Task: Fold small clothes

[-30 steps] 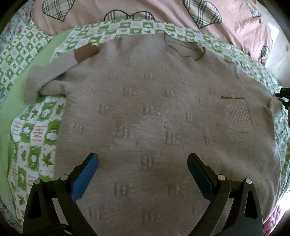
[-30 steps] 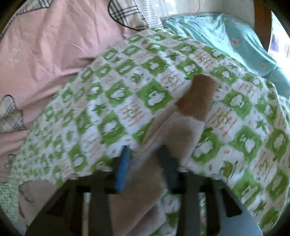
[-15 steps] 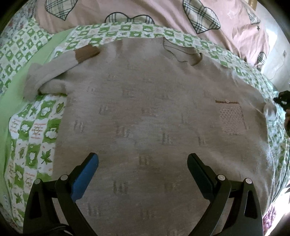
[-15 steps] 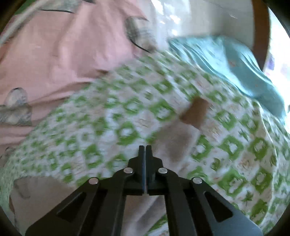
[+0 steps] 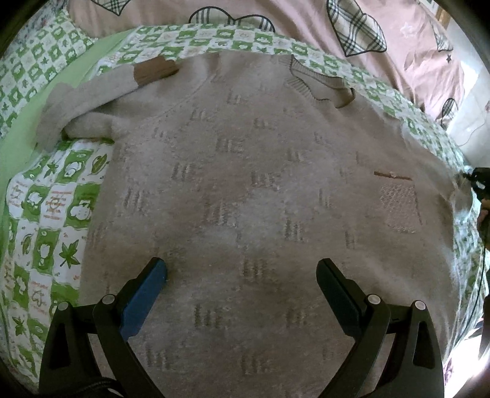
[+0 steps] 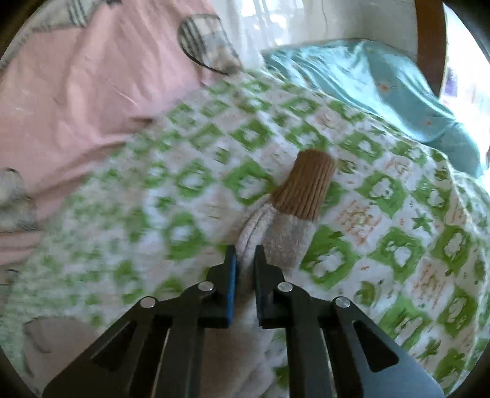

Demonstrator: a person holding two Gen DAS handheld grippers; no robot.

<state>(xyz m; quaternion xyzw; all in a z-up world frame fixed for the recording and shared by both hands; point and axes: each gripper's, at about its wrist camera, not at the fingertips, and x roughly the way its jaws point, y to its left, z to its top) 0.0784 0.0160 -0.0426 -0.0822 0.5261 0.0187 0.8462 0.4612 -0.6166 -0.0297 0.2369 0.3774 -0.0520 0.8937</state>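
Note:
A beige knit sweater lies flat, front up, on a green-and-white checked blanket. Its left sleeve is bent back, and the brown cuff rests on the shoulder. My left gripper hovers open over the sweater's lower body with nothing between its blue pads. In the right wrist view the other sleeve stretches away to its brown ribbed cuff. My right gripper is closing, and a fold of that sleeve is pinched between its jaws.
A pink duvet with plaid hearts lies behind the sweater. A teal pillow and a curved wooden bed frame are at the far right. Checked blanket spreads around the right sleeve.
The right jaws stood wide around the sleeve, then came fully together, and now hold a raised fold of it. The left gripper stays open over the sweater.

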